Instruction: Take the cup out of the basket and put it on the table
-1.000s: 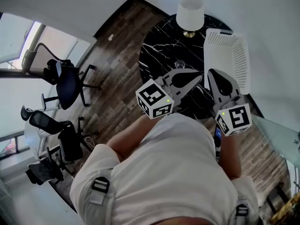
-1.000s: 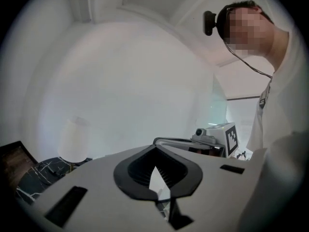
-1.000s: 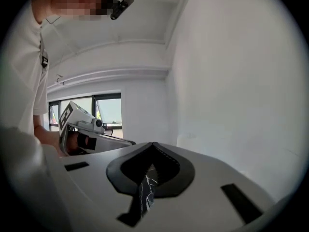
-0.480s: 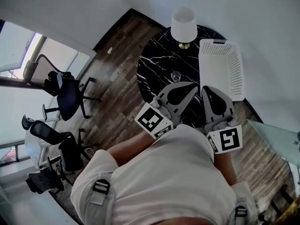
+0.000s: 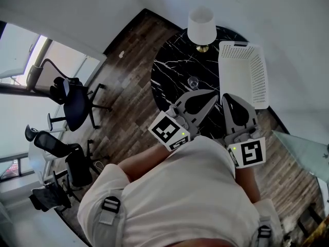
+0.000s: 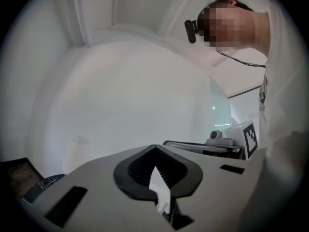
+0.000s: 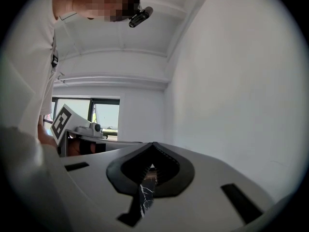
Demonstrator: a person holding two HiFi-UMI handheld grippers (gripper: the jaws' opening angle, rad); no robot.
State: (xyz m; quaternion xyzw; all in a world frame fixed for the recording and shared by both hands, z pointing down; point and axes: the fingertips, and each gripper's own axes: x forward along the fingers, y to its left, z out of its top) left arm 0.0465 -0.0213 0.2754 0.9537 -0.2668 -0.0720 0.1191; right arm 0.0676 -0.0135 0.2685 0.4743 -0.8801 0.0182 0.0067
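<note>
Left gripper [image 5: 214, 93], right gripper [image 5: 226, 96] held at chest (fingers [image 5: 198, 103] together)

- Daylight from the window [image 5: 25, 55] at the left lights the head view brightly, and the panes blow out to white.
- Shadows are soft and faint. The black surface [image 5: 172, 68] stays fairly sharp, its white veins clear.
- Strong fisheye distortion bends every view, and a dark vignette rings both gripper views.
- The left claw [image 6: 154, 149] and right claw [image 7: 152, 146] loom close and soft-focused against pale, washed-out walls.
</note>
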